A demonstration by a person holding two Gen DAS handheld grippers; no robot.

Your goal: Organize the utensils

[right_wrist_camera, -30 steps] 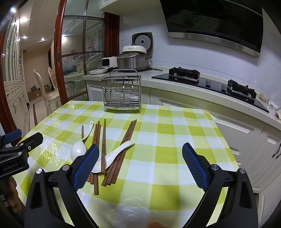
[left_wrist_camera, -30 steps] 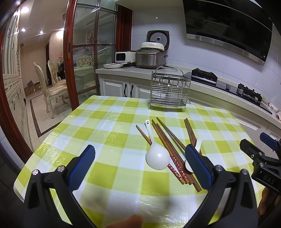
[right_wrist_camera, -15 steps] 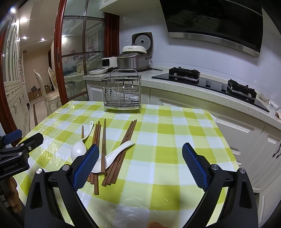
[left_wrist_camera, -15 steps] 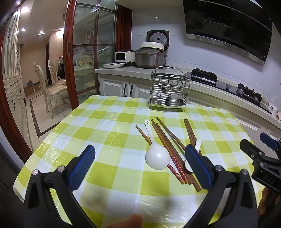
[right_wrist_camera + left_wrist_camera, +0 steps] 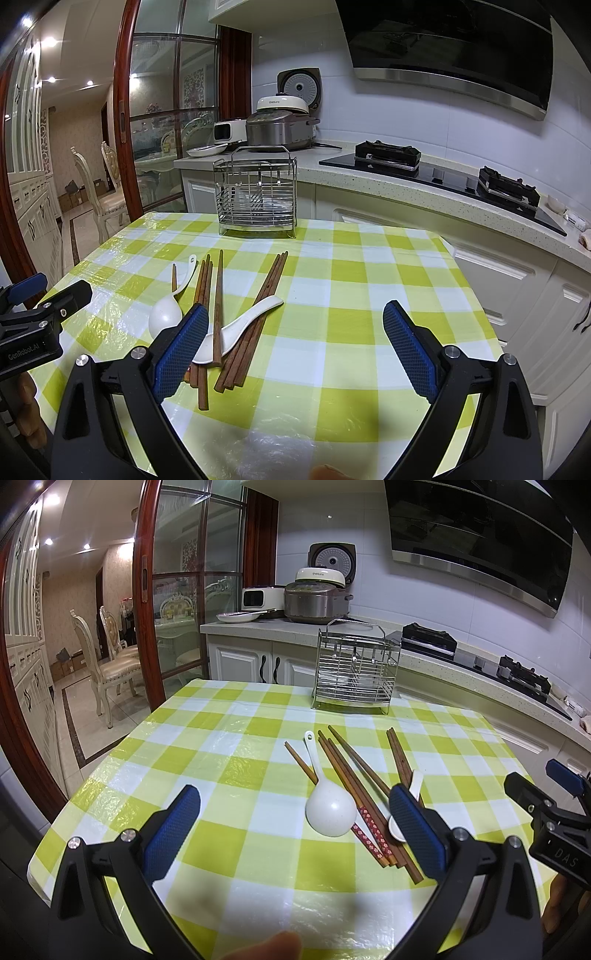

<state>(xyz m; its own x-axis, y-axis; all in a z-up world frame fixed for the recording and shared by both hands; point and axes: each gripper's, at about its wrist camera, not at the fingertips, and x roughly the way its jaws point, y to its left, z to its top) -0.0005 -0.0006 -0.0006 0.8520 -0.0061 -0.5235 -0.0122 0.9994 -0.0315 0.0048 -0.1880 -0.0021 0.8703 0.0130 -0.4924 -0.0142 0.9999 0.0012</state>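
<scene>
1. Left gripper (image 5: 293, 814) is hovering over the table (image 5: 207, 738), jaws spread wide, gripping nothing.
2. Right gripper (image 5: 295, 332) is hanging wide open too, nothing between its pads.
3. Rack (image 5: 355, 668) is standing at the table's far edge, our landmark.
4. Chopsticks (image 5: 354, 786) are lying scattered in front of the rack, toward the grippers.
5. Big spoon (image 5: 328, 805) is resting left of the chopstick bundle, handle pointing at the rack.
6. Second spoon (image 5: 243, 325) is lying across the chopsticks, nearer the grippers than the rack.
</scene>
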